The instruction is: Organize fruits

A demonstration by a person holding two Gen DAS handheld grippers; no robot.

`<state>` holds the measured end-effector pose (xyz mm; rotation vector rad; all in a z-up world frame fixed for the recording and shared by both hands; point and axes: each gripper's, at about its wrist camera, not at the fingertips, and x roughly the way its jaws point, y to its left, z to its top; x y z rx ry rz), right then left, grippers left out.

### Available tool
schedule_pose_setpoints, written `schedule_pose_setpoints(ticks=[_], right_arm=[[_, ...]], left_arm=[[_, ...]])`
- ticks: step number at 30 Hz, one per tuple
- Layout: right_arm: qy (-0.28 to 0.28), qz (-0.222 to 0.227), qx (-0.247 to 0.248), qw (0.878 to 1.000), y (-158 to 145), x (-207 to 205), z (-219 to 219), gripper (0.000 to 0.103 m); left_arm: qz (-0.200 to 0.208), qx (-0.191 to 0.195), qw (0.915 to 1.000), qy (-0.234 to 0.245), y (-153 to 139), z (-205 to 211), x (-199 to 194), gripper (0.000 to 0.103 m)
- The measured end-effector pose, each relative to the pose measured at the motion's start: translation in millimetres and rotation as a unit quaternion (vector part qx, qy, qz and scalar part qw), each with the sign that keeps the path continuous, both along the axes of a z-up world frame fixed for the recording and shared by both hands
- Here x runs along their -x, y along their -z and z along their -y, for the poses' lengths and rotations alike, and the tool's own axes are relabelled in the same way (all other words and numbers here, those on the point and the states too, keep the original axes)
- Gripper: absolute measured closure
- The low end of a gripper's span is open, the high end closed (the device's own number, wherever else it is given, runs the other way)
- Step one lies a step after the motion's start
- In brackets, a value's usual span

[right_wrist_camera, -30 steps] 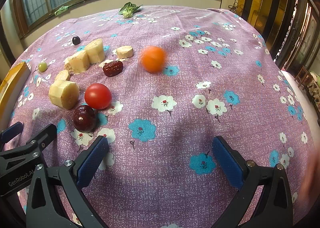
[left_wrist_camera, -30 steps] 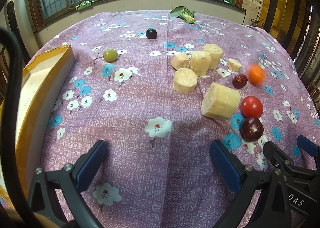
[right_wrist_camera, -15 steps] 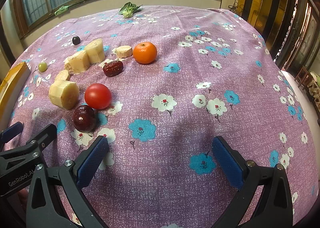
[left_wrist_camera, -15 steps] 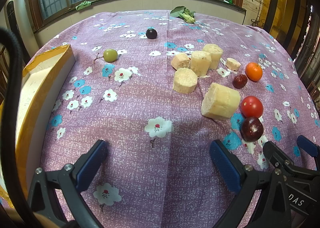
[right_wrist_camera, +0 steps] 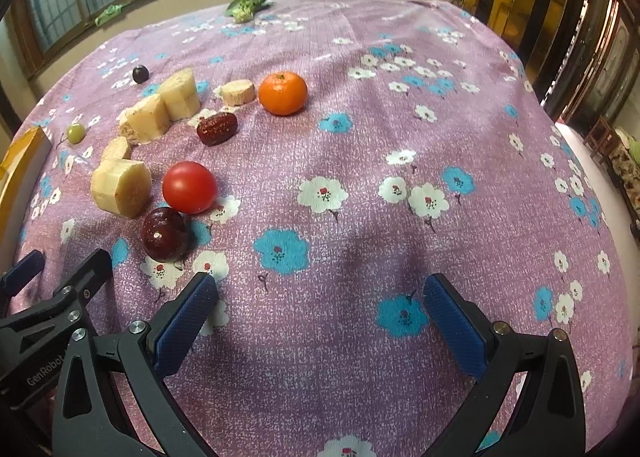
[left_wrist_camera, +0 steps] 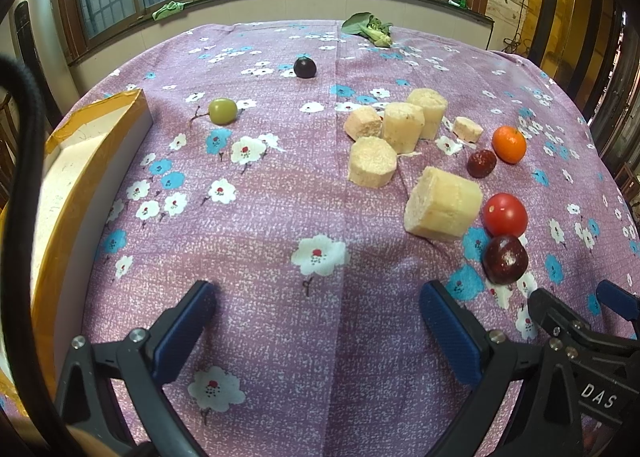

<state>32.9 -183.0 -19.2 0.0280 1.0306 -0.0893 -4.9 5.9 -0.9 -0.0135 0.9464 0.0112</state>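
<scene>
Fruit lies scattered on a purple flowered tablecloth. Several pale cut chunks sit mid-table, with a red tomato, a dark cherry, a red date and an orange mandarin to their right. A green grape and a dark grape lie farther back. My left gripper is open above bare cloth near the front edge. My right gripper is open too, holding nothing, with the cherry and tomato just ahead on its left. The mandarin rests beyond them.
A yellow-rimmed cardboard box stands along the left edge of the table. A leafy green vegetable lies at the far edge under the windows. Bare cloth spreads to the right of the fruit.
The mandarin, blurred and moving a second ago, has come to rest beside the date. Both grippers have stayed where they were, still open.
</scene>
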Motion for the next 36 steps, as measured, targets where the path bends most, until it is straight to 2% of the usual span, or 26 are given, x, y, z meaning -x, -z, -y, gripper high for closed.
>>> schedule_pose_setpoints(ticks=[3, 8, 12, 18, 23, 26, 30, 36], right_arm=[[-0.017, -0.001, -0.023, 1.000, -3, 2, -4, 0.000], [-0.032, 0.022, 0.004, 0.999, -19, 5, -20, 0.000], [-0.054, 0.025, -0.003, 0.998, -32, 0, -29, 0.000], [-0.036, 0.030, 0.041, 0.998, -63, -3, -43, 0.000], [-0.020, 0.024, 0.076, 0.997, -76, 0, -53, 0.000], [-0.022, 0.025, 0.064, 0.997, -78, 4, -56, 0.000], [-0.028, 0.041, 0.080, 0.996, -82, 15, -65, 0.000], [-0.029, 0.051, 0.075, 0.995, -88, 20, -72, 0.000]], left_arm=[[-0.002, -0.004, 1.0000, -0.003, 1, -2, 0, 0.000], [0.004, -0.027, 0.9996, 0.002, -12, -4, -3, 0.000], [0.019, -0.034, 0.9993, 0.001, -31, -12, -3, 0.000], [0.027, -0.039, 0.9989, -0.003, -54, -24, -1, 0.000], [0.018, -0.035, 0.9992, -0.004, -65, -30, 2, 0.001], [0.014, -0.024, 0.9996, -0.006, -69, -37, 5, 0.001], [0.021, -0.014, 0.9997, -0.007, -77, -48, 10, 0.001], [0.019, 0.001, 0.9998, 0.005, -82, -57, 11, 0.001]])
